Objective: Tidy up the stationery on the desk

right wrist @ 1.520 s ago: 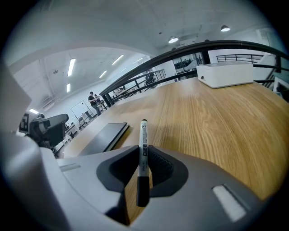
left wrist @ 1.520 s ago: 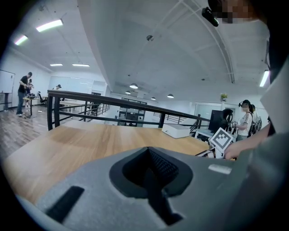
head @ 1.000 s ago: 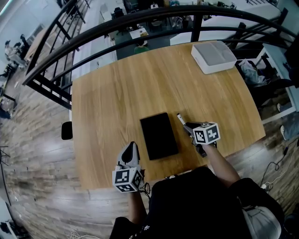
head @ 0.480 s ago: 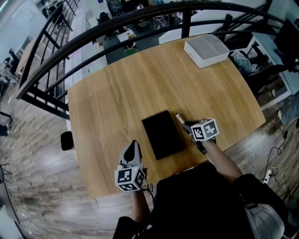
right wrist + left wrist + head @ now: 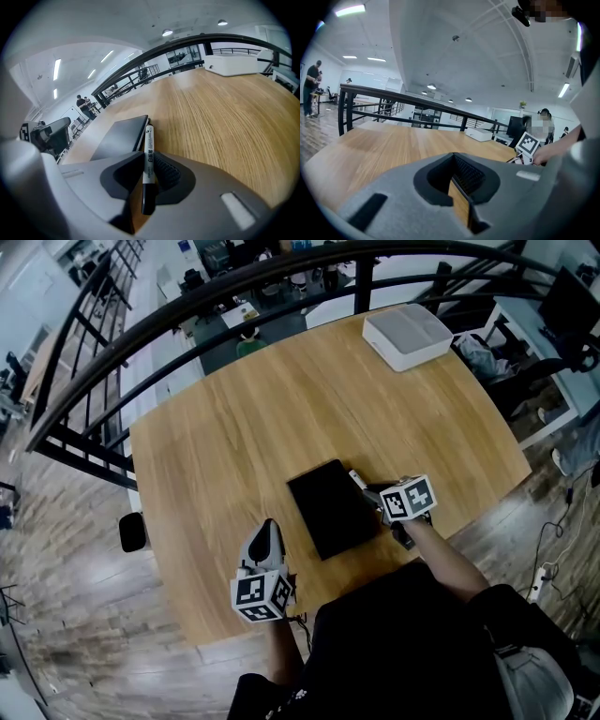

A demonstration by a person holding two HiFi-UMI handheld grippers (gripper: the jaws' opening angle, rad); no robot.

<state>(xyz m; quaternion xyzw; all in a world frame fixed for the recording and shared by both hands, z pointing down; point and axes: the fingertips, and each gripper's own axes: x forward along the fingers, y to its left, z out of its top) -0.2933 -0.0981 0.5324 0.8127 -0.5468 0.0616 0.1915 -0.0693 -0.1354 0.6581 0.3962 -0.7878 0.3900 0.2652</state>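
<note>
My right gripper (image 5: pixel 373 493) (image 5: pixel 147 169) is low over the worktop (image 5: pixel 234 427), at the lower right of the head view. Its fingers are clamped on a marker (image 5: pixel 356 478) (image 5: pixel 148 154). The marker has a white barrel with print on it and a dark rear end, and it sticks out forward past the fingers. Its front end is just beside the right edge of the black notebook (image 5: pixel 330 509) (image 5: pixel 119 136); I cannot tell whether the two touch. The notebook lies flat and closed near the middle of the head view, slightly turned, between my two grippers.

My left gripper (image 5: pixel 265 538) (image 5: pixel 459 187) sits at the lower left of the head view, near the worktop's close edge and apart from the notebook. Its fingers stand a narrow slit apart with only bare wood showing between them, so they hold nothing.

A white box (image 5: pixel 406 335) (image 5: pixel 232 65) rests at the far corner, upper right of the head view, well apart from everything else.
</note>
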